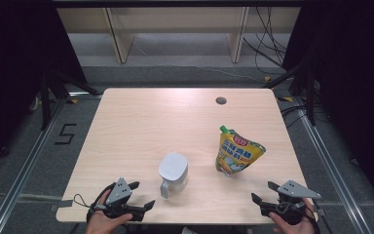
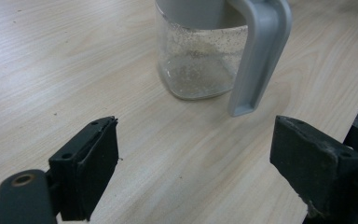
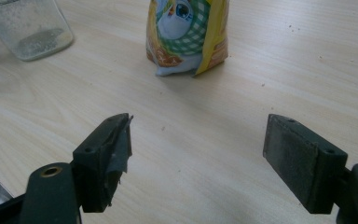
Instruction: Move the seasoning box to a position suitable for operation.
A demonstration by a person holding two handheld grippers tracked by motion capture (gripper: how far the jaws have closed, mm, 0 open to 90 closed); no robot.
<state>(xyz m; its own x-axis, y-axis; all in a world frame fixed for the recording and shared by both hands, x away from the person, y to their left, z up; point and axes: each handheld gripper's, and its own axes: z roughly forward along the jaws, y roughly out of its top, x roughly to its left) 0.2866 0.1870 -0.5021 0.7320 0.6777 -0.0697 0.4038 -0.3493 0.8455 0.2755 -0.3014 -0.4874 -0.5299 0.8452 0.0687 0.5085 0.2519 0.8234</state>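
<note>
Grippers rest at the near edge of a pale wooden worktop [image 1: 141,117], one in each of a person's hands, both with jaws spread wide and nothing between them. From the high view, the left gripper [image 1: 143,195] sits at the near left corner, its grey three-cornered plate on top, jaws pointing toward the middle of the worktop. The right gripper [image 1: 264,192] sits at the near right corner, angled inward the same way.

Between them, toward the centre, stands a clear pitcher [image 1: 173,175] with a grey lid and grey handle; the handle faces the near edge. To its right, well apart from it, a yellow spouted pouch [image 1: 236,151] stands upright, green cap at its top left, printed with red and blue artwork.

The left gripper view looks past its two black jaws at the pitcher [image 2: 200,56], whose glass wall is speckled with fine residue and whose handle [image 2: 261,51] drops down the right side. The pitcher stands beyond the jaw tips, not touching them. The right gripper view shows the pouch [image 3: 186,37] ahead, its base on the wood, with the pitcher's glass bottom [image 3: 28,28] at upper left. A small round cable hole [image 1: 220,101] marks the worktop's far side. Beyond the worktop, cables [image 1: 268,39] trail across the grey floor.
</note>
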